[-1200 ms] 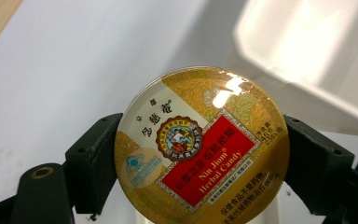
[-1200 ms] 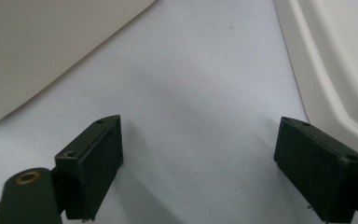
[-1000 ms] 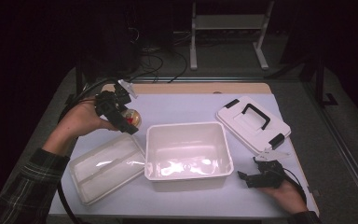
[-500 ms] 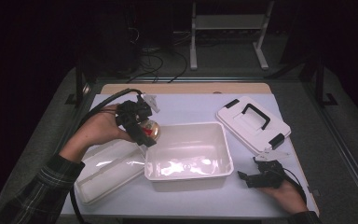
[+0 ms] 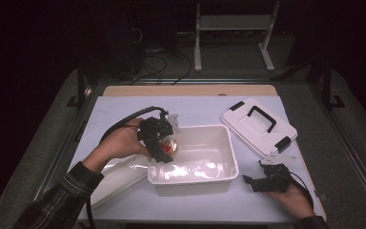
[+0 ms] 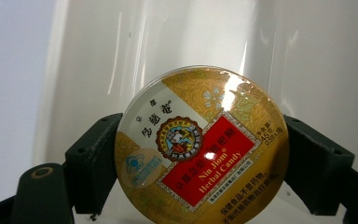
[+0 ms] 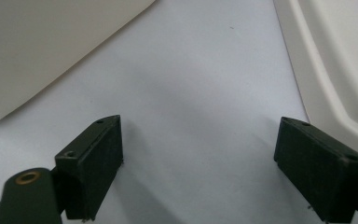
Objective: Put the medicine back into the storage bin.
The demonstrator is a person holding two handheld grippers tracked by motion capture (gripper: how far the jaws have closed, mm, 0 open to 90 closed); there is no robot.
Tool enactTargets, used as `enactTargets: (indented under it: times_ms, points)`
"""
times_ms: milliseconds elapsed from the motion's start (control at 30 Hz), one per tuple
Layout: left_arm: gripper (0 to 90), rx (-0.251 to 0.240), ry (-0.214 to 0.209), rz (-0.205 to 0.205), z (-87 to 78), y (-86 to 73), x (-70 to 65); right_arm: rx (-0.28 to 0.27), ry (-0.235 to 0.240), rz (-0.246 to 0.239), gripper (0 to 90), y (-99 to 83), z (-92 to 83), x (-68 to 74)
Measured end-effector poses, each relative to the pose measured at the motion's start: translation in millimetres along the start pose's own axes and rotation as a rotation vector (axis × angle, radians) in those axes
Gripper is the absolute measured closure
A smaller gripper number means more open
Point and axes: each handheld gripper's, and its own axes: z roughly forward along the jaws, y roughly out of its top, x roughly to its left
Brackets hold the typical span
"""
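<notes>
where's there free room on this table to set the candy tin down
The white bin is bare inside, right under the candy tin in the left gripper. The far strip of table behind the bin is bare. It is tighter at right, between lid and right gripper.

Dark room; white-covered table (image 5: 124,107); pale frame (image 5: 232,28) behind, perhaps shelving.

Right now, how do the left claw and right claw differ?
The left claw is shut on the round candy tin; the right claw stands open with nothing between its jaws. The left claw hangs over the white bin; the right claw rests on the table beside it. Both have black jaws.
</notes>
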Motion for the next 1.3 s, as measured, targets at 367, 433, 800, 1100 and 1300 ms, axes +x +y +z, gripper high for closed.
enactTargets:
  times_ms: [367, 433, 800, 1100, 1300]
  points:
    - [19.5, 0.055, 0.006, 0.029, 24.3, -2.8, -2.5, 0.000, 0.001, 0.000, 14.9, 0.0, 0.0, 0.0]
    - [19.4, 0.060, 0.004, 0.028, 26.6, -4.0, -2.7, 0.000, 0.001, 0.000, 14.9, 0.0, 0.0, 0.0]
    - [19.4, 0.068, -0.010, 0.016, 33.8, -8.1, -1.1, 0.000, 0.001, 0.000, 14.9, 0.0, 0.1, -0.1]
    - [17.5, 0.049, -0.021, -0.010, 31.2, -8.1, 1.0, 0.000, 0.001, 0.001, 14.9, 0.0, 0.0, 0.0]
    - [17.3, 0.014, -0.010, -0.016, 18.3, -5.5, -0.6, 0.000, 0.000, 0.000, 14.9, 0.0, 0.1, 0.0]
